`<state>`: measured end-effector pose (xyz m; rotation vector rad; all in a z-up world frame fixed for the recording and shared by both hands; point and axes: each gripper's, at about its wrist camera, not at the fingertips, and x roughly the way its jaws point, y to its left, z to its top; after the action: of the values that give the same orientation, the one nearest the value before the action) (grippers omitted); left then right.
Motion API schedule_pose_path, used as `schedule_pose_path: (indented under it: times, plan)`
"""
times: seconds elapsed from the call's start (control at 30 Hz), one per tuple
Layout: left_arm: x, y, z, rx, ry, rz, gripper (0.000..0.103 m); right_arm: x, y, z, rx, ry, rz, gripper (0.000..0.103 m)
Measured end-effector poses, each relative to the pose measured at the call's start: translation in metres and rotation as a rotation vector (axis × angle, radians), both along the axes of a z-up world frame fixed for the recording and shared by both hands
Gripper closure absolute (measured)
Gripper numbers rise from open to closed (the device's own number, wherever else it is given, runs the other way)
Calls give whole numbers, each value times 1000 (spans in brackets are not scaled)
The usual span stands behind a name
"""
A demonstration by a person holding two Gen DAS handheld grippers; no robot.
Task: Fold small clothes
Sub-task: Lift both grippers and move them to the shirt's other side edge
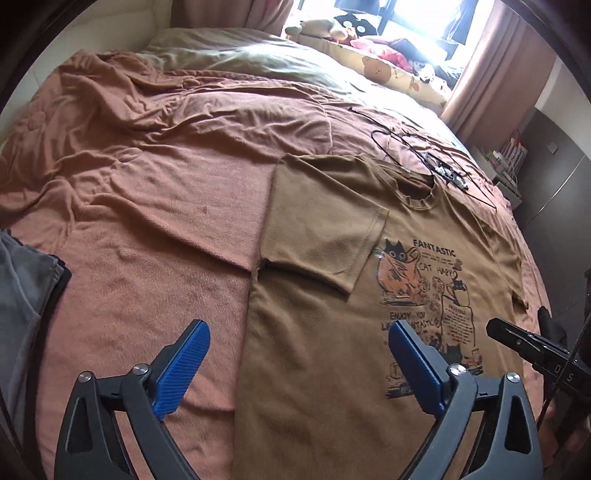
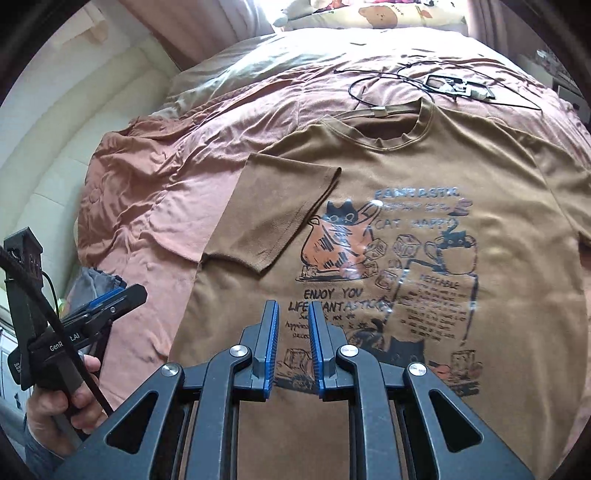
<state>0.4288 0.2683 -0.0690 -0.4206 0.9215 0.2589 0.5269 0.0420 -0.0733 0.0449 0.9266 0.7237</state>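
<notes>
A brown T-shirt (image 1: pixel 317 332) (image 2: pixel 424 166) with a cat print lies face up on the bed, collar toward the far end. Its left sleeve (image 1: pixel 325 236) (image 2: pixel 280 206) is folded inward over the chest; the right sleeve (image 2: pixel 569 184) lies spread out. My left gripper (image 1: pixel 300 326) hovers wide open over the shirt's lower left edge, holding nothing. My right gripper (image 2: pixel 293 308) hangs above the lower print, its blue pads a narrow gap apart and empty. Each gripper shows in the other view: the left gripper (image 2: pixel 110 302) in a hand (image 2: pixel 66 398), the right gripper (image 1: pixel 517 343) at the frame's right edge.
A pinkish-orange blanket (image 1: pixel 147 184) covers the bed. A black cable with a small device (image 1: pixel 439 168) (image 2: pixel 454 86) lies just beyond the collar. A grey garment (image 1: pixel 22 295) (image 2: pixel 92 284) sits at the left bed edge. Pillows and plush toys (image 1: pixel 332 27) line the window end.
</notes>
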Motion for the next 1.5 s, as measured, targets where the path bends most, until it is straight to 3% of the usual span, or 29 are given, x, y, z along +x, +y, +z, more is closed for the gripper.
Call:
schedule_pose_path:
  times: [0.43, 0.67, 0.7, 0.77, 0.8, 1.1, 1.5]
  plan:
    - [-46, -78, 52, 40, -72, -61, 0, -77, -112, 56, -44, -155, -110, 90]
    - [-66, -128, 75, 52, -149, -166, 1, -106, -154, 70, -102, -198, -172, 88]
    - [-67, -136, 77, 60, -153, -177, 1, -110, -157, 73, -107, -198, -177, 80]
    - [-69, -152, 81, 78, -158, -191, 0, -119, -170, 80, -91, -213, -191, 5]
    - [-69, -160, 83, 86, -160, -198, 0, -123, -177, 85, -82, -231, -200, 0]
    - [-69, -217, 103, 62, -215, -264, 0, -145, -245, 100, -51, -223, -268, 0]
    - [-46, -266, 117, 52, -261, -343, 0, -128, -316, 98, -7, -224, -324, 0]
